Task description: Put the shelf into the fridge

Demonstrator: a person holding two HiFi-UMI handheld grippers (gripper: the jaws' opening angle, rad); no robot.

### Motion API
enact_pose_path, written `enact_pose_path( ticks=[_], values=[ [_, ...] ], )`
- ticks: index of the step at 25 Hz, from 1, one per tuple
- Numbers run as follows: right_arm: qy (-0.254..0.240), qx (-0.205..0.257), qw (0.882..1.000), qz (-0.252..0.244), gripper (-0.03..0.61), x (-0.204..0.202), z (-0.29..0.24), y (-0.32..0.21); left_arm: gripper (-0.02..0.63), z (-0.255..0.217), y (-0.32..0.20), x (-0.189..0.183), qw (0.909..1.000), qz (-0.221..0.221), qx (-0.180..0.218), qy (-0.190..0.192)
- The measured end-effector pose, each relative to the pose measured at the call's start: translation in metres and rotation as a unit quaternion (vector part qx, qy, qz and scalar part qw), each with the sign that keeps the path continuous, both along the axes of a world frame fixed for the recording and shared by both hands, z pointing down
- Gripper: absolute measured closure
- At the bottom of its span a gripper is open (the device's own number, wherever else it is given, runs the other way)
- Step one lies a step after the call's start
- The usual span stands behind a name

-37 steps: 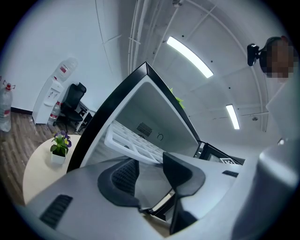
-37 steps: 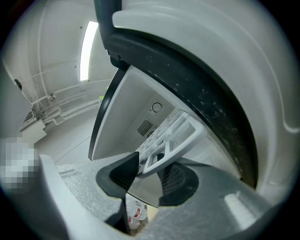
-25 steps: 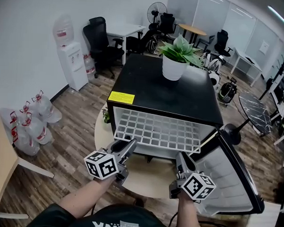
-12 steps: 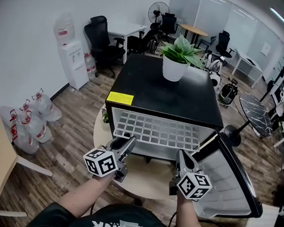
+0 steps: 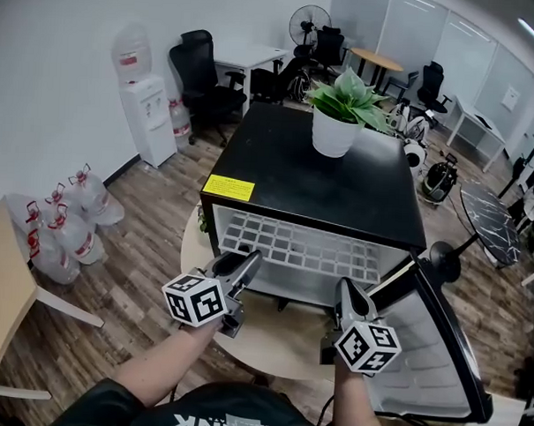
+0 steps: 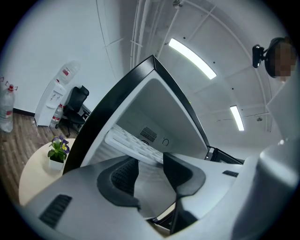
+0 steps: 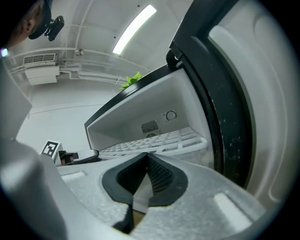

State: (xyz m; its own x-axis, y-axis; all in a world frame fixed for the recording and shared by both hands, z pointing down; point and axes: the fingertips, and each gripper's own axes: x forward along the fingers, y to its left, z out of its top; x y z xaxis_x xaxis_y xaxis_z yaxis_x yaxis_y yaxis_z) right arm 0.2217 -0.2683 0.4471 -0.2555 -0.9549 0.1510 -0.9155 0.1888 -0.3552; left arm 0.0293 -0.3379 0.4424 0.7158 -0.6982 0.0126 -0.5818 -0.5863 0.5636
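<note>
Office floor of wood planks [image 5: 151, 247], with a round pale table [image 5: 284, 336] bearing the black fridge [image 5: 321, 179], door [image 5: 425, 347] swung open toward the lower right and a potted plant [image 5: 338, 114] on top. White grid shelf [image 5: 296, 249] lying inside the open compartment at centre frame, seemingly level, front edge right at the mouth; impossible to tell whether seated on both side ledges. Left gripper [image 5: 245, 260] just before the shelf's left front corner, jaws apart, gripping nothing. Right gripper [image 5: 345, 289] before the right corner, beside the door, jaws just drawn the last bit together and fully closed, nothing pinched between them. Judged nearly done, with perhaps only a final push left. Risks from here: pushing on one corner only, skewing the shelf and wedging it against a side wall; shoving too low and lifting the front edge off its ledge, dropping the grid onto the fridge bottom; leaving the edge proud of the mouth, fouling the door on closing; bumping the door with the right gripper; jolting the fridge hard enough to rock the plant.
</note>
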Motion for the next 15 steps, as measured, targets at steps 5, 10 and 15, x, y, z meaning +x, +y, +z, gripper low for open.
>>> enact_pose_path(
  ticks=[5,10,15],
  values=[
    [-0.001,0.002,1.000,-0.008,0.572,0.001,0.000,-0.008,0.444,0.006,0.005,-0.005,0.9985,-0.030,0.012,-0.045],
    [0.001,0.000,1.000,-0.010,0.572,0.005,0.000,-0.018,0.465,0.007,0.020,-0.002,0.9936,-0.044,0.047,-0.093],
    [-0.006,0.004,1.000,-0.018,0.572,0.005,-0.001,-0.027,0.495,-0.004,-0.003,-0.004,0.9882,-0.076,0.062,-0.118]
  ],
)
